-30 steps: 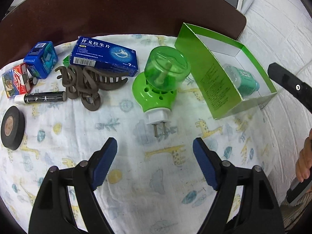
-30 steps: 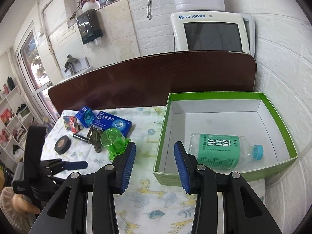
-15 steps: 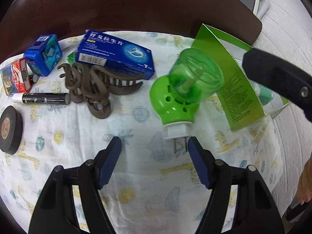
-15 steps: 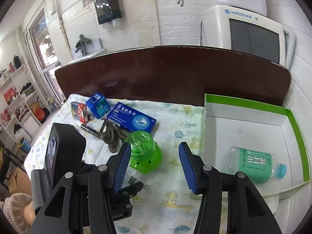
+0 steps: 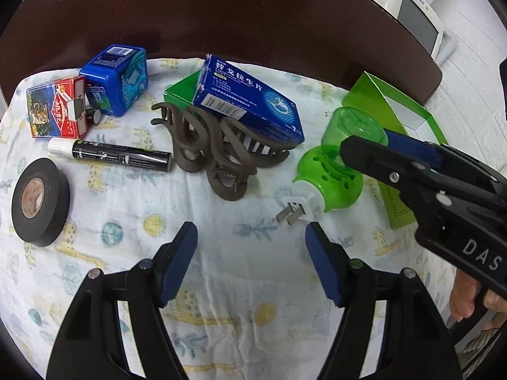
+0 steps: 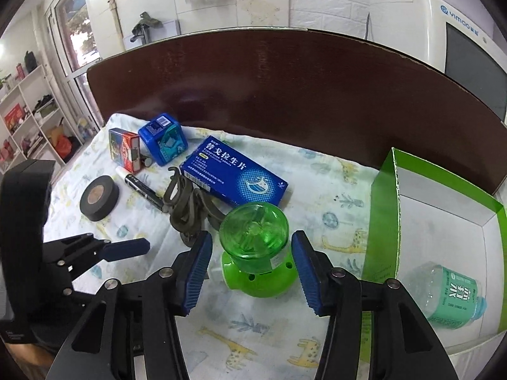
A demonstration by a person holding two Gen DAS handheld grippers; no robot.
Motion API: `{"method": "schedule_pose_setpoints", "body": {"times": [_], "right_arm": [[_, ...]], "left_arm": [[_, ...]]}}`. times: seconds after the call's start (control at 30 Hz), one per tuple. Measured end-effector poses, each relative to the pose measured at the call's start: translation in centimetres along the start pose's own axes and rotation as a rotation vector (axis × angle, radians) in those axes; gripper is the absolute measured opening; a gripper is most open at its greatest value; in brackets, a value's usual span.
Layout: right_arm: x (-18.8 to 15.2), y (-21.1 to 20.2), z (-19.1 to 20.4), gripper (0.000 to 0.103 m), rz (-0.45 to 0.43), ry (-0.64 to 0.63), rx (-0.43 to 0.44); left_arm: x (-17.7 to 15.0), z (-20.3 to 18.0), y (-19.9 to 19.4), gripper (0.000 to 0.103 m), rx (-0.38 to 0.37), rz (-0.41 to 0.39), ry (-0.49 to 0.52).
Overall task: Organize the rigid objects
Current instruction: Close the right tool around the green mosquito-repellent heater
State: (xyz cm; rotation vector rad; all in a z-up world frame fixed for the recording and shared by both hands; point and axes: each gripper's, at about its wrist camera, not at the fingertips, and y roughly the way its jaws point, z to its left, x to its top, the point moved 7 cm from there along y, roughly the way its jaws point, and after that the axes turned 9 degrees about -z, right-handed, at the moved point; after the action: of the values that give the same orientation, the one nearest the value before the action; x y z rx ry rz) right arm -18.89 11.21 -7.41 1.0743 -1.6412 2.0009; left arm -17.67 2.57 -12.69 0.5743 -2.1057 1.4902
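A green plug-in mosquito repeller [image 6: 256, 253] with a clear green dome lies on the giraffe-print cloth; it also shows in the left wrist view [image 5: 336, 171]. My right gripper [image 6: 252, 269] is open, its jaws on either side of the repeller without gripping it. My left gripper [image 5: 252, 262] is open and empty, just in front of the repeller's plug prongs. A green-rimmed white box [image 6: 450, 221] at the right holds a teal-labelled bottle [image 6: 450, 297].
On the cloth to the left lie a blue medicine box [image 5: 250, 104], a brown hair claw [image 5: 209, 155], a black marker [image 5: 117, 155], a black tape roll [image 5: 39, 202], a blue mints tin [image 5: 115, 79] and a red card pack [image 5: 57, 107]. A brown headboard [image 6: 285, 85] stands behind.
My right gripper swung left from the box and came down around the green repeller. My left gripper shifted left, so the repeller now sits to its right.
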Motion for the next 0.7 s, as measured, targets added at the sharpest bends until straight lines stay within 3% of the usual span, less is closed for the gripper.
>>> {"method": "schedule_pose_setpoints", "body": {"times": [0.13, 0.3, 0.5, 0.7], "right_arm": [[-0.4, -0.5, -0.5, 0.047, -0.002, 0.041, 0.020], [-2.1, -2.1, -1.1, 0.047, 0.019, 0.220, 0.074], [-5.4, -5.2, 0.1, 0.047, 0.005, 0.286, 0.099], [-9.4, -7.3, 0.8, 0.047, 0.003, 0.244, 0.094]], "left_arm": [[-0.5, -1.1, 0.2, 0.069, -0.071, 0.017, 0.010], [-1.4, -2.4, 0.7, 0.069, -0.114, 0.047, 0.022], [-2.8, -0.9, -1.5, 0.069, -0.230, 0.077, -0.067], [-4.0, 0.4, -2.8, 0.069, -0.199, 0.080, -0.077]]}}
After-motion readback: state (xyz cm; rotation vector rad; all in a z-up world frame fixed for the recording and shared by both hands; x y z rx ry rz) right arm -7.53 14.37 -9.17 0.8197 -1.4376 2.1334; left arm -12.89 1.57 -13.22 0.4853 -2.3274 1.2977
